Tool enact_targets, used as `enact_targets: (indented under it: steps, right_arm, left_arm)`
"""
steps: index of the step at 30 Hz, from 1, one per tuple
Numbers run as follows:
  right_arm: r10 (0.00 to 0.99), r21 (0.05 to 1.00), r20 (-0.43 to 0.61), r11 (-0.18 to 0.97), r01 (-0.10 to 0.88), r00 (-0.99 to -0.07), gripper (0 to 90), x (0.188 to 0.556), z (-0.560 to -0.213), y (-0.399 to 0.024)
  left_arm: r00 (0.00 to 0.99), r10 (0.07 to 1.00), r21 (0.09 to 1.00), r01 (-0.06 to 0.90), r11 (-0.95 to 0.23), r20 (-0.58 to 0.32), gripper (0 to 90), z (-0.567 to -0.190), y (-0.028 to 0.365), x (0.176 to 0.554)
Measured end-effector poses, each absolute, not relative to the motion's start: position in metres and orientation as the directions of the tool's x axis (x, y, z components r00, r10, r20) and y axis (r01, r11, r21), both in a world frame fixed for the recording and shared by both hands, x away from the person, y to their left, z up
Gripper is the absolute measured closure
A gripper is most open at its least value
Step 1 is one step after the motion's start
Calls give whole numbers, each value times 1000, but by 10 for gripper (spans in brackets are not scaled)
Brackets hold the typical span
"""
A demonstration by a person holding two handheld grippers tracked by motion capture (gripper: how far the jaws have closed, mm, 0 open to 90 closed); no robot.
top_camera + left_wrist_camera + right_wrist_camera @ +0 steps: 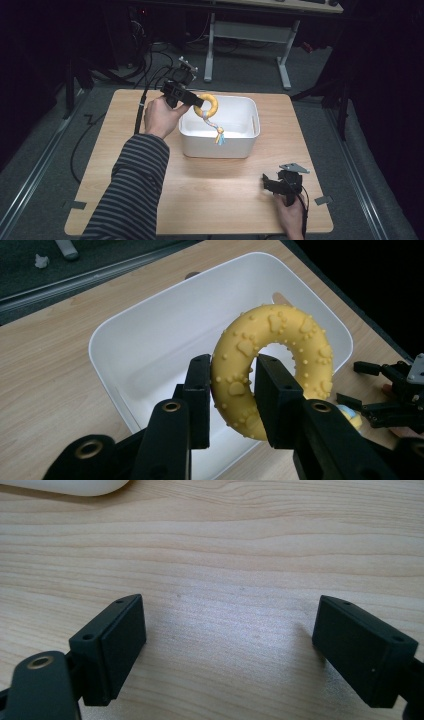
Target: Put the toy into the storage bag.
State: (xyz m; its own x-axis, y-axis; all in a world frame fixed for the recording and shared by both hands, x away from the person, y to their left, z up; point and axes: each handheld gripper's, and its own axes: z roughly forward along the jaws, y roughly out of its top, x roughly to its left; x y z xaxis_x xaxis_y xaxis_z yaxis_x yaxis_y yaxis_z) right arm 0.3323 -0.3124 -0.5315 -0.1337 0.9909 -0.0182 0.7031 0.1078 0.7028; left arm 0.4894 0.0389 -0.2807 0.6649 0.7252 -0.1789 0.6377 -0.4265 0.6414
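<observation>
Table [215, 185]; left tongs [234, 390] gripping ring [272, 365]

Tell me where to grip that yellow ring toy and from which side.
Grip the yellow ring toy across its band, one jaw through the hole and one outside, as the left gripper does now from the bin's left. Probably the surest hold: the band is narrow and nubbed, while its rope tail dangles limp.

Wood-grain table [225, 555]; glossy white plastic bin [150, 340]; knobbly rubber ring [280, 340].

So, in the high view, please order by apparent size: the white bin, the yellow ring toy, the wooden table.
1. wooden table
2. white bin
3. yellow ring toy, which is nearer the camera, yet clearly smallest.
</observation>
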Motion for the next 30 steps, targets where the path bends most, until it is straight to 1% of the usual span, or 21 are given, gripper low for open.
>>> enact_targets:
  steps: [13,19,30]
  right_arm:
    - [991,702,-17,106,704,-132,137,332,-531,-312]
    - [991,703,-17,106,704,-133,138,332,-531,-312]
    - [991,702,-17,106,704,-133,138,332,-531,-312]
  left_arm:
    - [627,755,637,665,-390,-191,688,-287,37,503]
    - [603,775,650,668,-362,-187,688,-291,36,509]
    - [583,793,641,681,-356,-179,688,-302,31,517]
